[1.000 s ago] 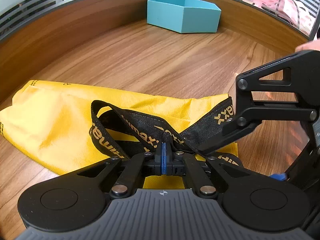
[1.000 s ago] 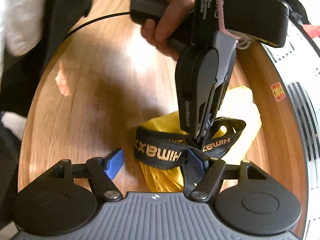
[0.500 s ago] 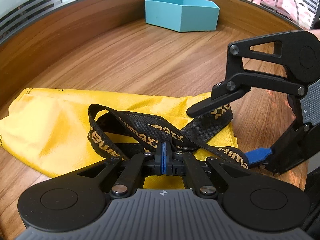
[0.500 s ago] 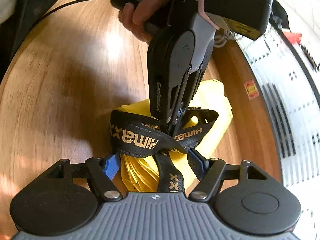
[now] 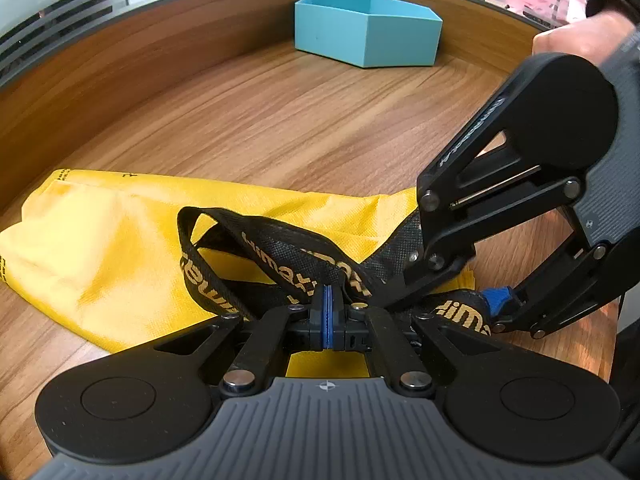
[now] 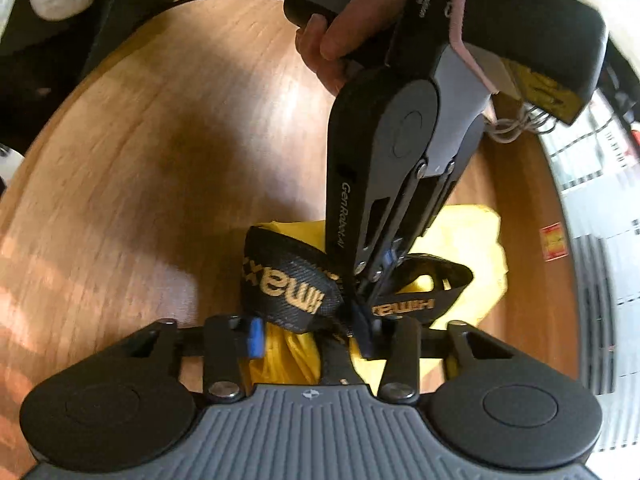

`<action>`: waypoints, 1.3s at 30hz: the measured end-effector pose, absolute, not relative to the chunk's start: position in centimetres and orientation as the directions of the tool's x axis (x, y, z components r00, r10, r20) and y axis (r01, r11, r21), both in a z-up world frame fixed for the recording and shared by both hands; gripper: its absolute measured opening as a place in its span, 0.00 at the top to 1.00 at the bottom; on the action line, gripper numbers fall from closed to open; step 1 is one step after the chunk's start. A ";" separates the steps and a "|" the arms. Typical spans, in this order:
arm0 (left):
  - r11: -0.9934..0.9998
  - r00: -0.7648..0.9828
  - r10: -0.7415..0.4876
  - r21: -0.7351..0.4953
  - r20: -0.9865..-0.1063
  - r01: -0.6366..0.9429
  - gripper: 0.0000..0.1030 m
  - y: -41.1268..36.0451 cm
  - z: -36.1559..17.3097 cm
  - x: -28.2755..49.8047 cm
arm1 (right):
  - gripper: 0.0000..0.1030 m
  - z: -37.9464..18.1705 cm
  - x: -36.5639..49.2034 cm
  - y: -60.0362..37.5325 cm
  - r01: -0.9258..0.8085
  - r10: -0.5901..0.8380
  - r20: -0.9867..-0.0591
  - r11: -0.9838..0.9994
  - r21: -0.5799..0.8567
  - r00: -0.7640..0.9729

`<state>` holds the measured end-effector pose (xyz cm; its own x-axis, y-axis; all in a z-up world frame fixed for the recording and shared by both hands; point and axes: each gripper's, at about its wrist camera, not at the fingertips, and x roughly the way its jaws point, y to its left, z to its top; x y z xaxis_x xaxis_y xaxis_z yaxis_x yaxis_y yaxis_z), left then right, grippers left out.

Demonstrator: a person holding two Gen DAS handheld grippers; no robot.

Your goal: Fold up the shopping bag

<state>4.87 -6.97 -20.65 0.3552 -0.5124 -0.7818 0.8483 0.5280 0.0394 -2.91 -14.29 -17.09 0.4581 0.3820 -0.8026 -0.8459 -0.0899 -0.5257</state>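
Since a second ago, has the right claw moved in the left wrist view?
Yes. The right claw has swung lower and toward the left claw, away from the teal box, its jaws closing around the black strap.

A yellow shopping bag [image 5: 120, 248] of matt, finely textured non-woven cloth is seen on a table [image 5: 280, 128] of smooth wood-grain finish with a soft sheen. Its black handle straps [image 5: 280, 248] are of coarse woven webbing printed in gold. The left gripper [image 5: 327, 316] and right gripper [image 6: 308, 340] are made of matt black plastic with ribbed grey housings, bright metal pivots and blue pads. A smooth matt turquoise box [image 5: 368, 30] is set behind.
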 end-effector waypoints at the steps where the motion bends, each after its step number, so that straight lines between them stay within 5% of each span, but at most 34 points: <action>1: 0.529 0.355 -0.512 0.039 -0.782 0.848 1.00 -7.0 -20.7 4.9 | 0.71 -16.9 -2.7 -14.2 -0.858 0.376 -0.814 -0.083 -0.506 0.443; 7: 0.531 0.333 -0.500 0.020 -0.799 0.847 1.00 -6.7 -20.4 5.0 | 0.75 -15.6 -0.7 -12.3 -0.937 0.307 -0.894 -0.022 -0.349 0.326; 14: 0.573 0.112 -0.590 -0.316 -0.800 0.756 0.99 -2.6 -21.1 7.0 | 0.80 -13.8 1.3 -9.6 -0.988 0.279 -0.954 0.133 -0.074 0.109; 21: 0.558 0.039 -0.605 -0.389 -0.795 0.733 0.98 -2.0 -21.5 7.9 | 0.82 -13.6 4.7 -8.8 -0.947 0.321 -0.942 0.264 0.184 -0.094; 32: 0.505 -0.020 -0.617 -0.415 -0.787 0.757 0.98 -2.9 -22.1 9.1 | 0.67 -12.7 3.4 -9.0 -0.978 0.319 -0.946 0.169 0.121 -0.062; 39: 0.490 -0.037 -0.617 -0.420 -0.786 0.764 0.98 -3.3 -22.2 9.5 | 0.76 -12.9 5.2 -9.6 -0.974 0.334 -0.942 0.199 0.112 -0.041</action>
<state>9.51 -3.33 -22.17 -0.0370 -0.6166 -0.7864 0.7637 0.4901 -0.4202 5.17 -9.63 -12.92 -0.0407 0.3339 -0.9417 -0.9736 0.1986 0.1125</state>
